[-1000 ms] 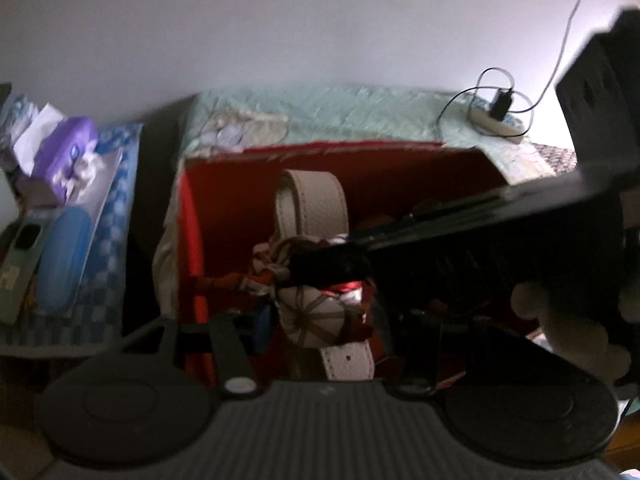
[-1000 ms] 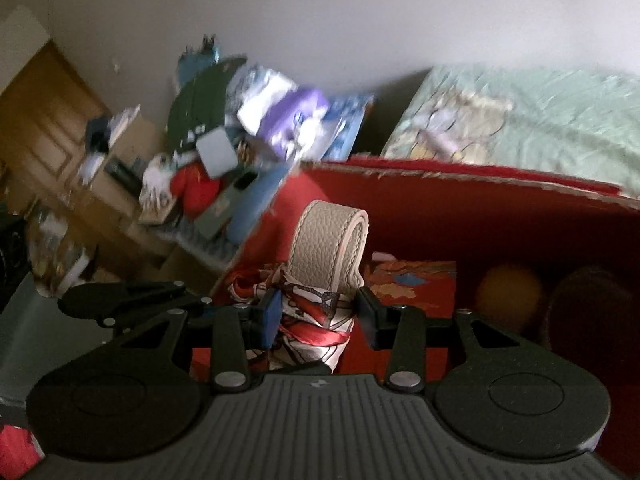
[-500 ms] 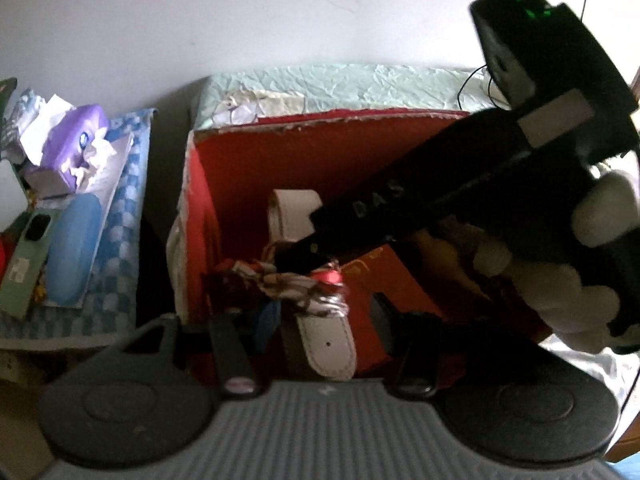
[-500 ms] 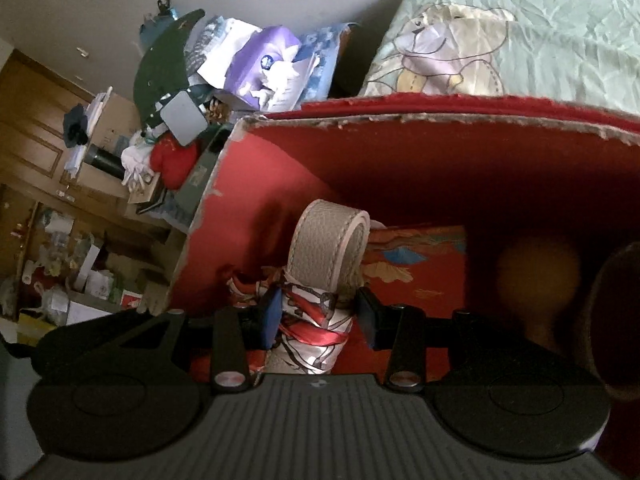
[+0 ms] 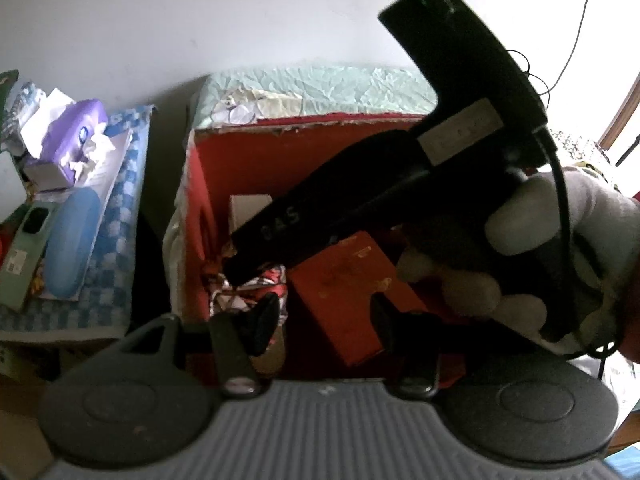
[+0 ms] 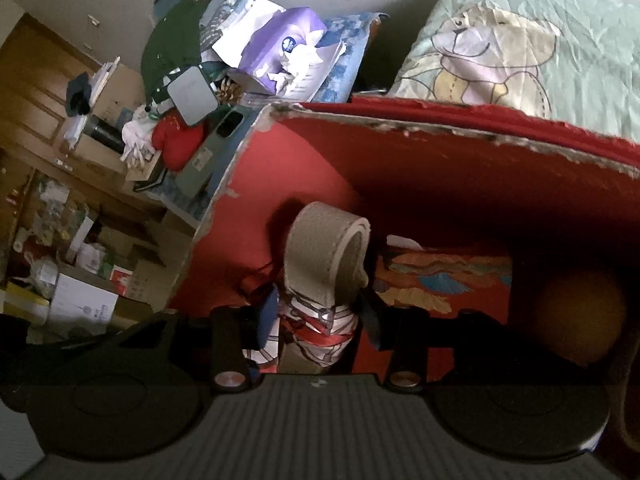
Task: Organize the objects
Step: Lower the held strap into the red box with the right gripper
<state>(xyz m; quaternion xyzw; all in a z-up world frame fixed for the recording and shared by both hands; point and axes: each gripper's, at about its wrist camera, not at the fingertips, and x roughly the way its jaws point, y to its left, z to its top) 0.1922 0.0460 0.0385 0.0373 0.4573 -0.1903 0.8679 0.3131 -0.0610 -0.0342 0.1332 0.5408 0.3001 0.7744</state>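
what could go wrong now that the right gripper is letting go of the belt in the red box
1. The right gripper has its jaws opening around the scarf-wrapped beige belt; the looped top looks top-heavy and may topple against the red box wall.
2. The scarf could snag on a pad as the gripper withdraws, dragging the bundle out.
3. The left gripper hovers close below, so the two could collide.

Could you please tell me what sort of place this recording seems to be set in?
Most likely a lived-in bedroom at home. A bed with a pale green cartoon-print cover stands behind the red box, a cluttered side surface holds a purple tissue pack, and wooden cabinets line the wall.
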